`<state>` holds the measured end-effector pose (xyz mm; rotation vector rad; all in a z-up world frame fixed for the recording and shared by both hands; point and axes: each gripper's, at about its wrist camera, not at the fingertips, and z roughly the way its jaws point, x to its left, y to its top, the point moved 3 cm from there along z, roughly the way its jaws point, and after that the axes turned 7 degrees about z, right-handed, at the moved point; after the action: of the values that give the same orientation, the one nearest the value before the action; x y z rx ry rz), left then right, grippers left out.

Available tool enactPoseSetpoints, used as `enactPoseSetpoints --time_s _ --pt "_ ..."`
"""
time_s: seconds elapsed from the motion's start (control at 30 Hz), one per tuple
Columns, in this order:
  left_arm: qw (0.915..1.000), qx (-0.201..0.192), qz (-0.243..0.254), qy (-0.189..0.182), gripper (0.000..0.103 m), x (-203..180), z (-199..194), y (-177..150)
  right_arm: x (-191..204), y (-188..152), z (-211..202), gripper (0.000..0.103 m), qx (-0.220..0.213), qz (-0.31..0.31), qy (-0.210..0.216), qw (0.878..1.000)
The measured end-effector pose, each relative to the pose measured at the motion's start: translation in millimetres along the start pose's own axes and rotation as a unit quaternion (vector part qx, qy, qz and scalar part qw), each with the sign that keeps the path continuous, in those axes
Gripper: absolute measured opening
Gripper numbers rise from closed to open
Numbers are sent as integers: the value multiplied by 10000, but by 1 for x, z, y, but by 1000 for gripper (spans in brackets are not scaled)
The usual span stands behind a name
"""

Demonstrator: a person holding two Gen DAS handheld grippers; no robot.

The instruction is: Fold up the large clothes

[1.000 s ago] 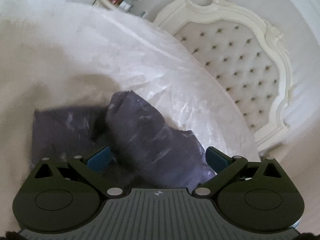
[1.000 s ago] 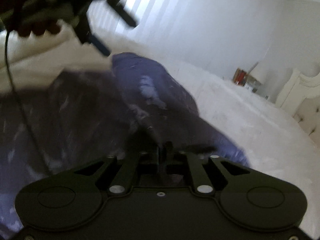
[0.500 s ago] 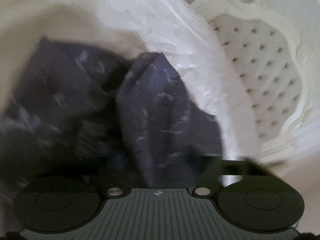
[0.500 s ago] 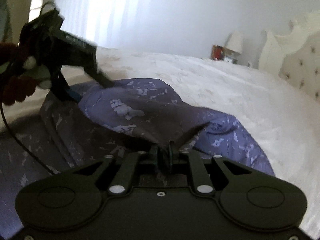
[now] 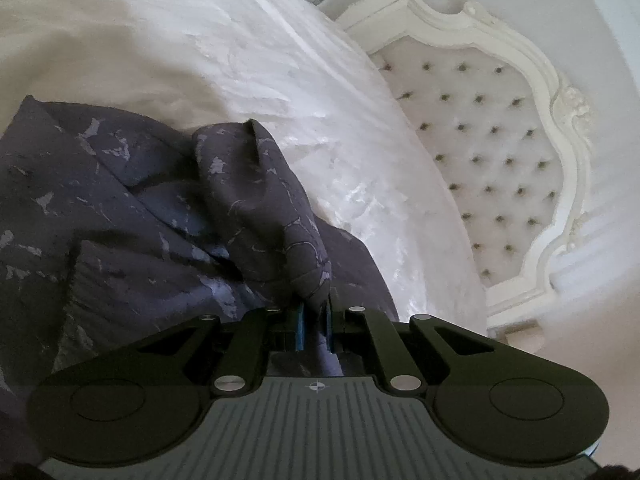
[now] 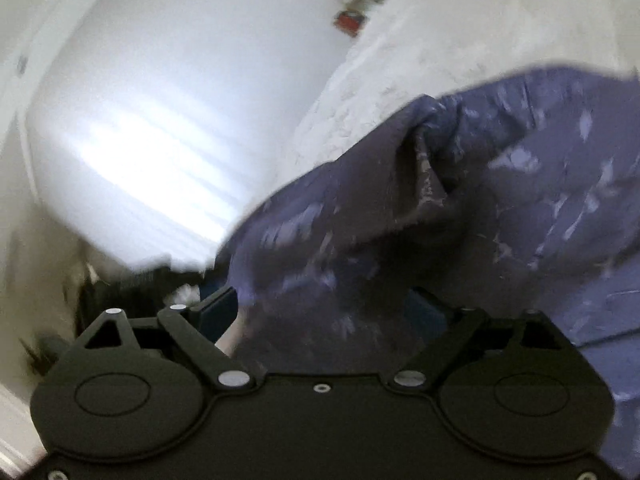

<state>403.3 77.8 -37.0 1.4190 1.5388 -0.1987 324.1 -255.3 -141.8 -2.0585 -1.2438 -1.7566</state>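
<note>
1. My left gripper (image 5: 313, 326): blue pads (image 5: 299, 330) nearly together, pinching a raised ridge of the dark purple garment (image 5: 160, 216).
2. From that pinch the ridge rises away from the gripper to a peak; the rest of the garment spreads flat to the left of it, with crossing folds and pale flecked print.
3. My right gripper (image 6: 324, 308): fingers spread wide, blue pads (image 6: 218, 306) well apart; cloth of the garment (image 6: 460, 200) drapes through the gap between them. I cannot tell whether either pad touches it, as this view is motion-blurred.
4. In the right wrist view the garment bunches into a crease beyond the fingers and runs off to the right.
5. The garment lies on a white bed cover (image 5: 280, 80), which borders it on the far side and the right in the left wrist view.
6. A white tufted headboard (image 5: 492, 148) with a carved frame stands beyond the bed cover, well apart from the garment.
7. A bright white wall (image 6: 180, 120) fills the left of the right wrist view; a small red item (image 6: 349, 22), too blurred to name, sits near the bed's far edge.
</note>
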Motion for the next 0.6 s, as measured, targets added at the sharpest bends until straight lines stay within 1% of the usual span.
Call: enactPoseSetpoints --time_s 0.1,0.17,0.23,0.27,0.3,0.4,0.43,0.47,0.5,0.53,0.6 --pt "10000 10 0 -60 9 -2 0 1 -18 22 21 94 -22 721 91 9974" --pt "9999 -20 52 -100 9 -4 -1 2 -31 36 33 94 -107 1292 278 9912" --pt "9998 -64 154 -131 9 -8 -2 7 -37 50 41 94 -279 1649 317 9854" --pt "9996 -103 225 -147 9 -11 -3 11 -34 58 43 93 -415 1621 278 9855" --pt "9993 -132 294 -168 9 -13 -5 12 -27 66 42 92 -568 1436 241 9877" --pt "9976 -200 618 -243 9 -22 -12 6 3 80 34 92 -865 616 316 9938" --pt "9966 -193 759 -242 9 -26 -13 0 13 79 29 92 -934 276 301 9948" --pt "9956 -155 905 -203 9 -26 -14 -7 17 76 25 92 -928 66 202 9955" --pt "9945 -85 1042 -87 9 -24 -13 -17 17 70 23 92 -859 -53 38 9963" --pt "9934 -4 1145 51 9 -20 -11 -26 15 63 24 92 -719 -157 -217 9971" --pt "9911 253 1238 418 9 -3 -2 -49 3 44 27 92 -378 -384 -858 9949"
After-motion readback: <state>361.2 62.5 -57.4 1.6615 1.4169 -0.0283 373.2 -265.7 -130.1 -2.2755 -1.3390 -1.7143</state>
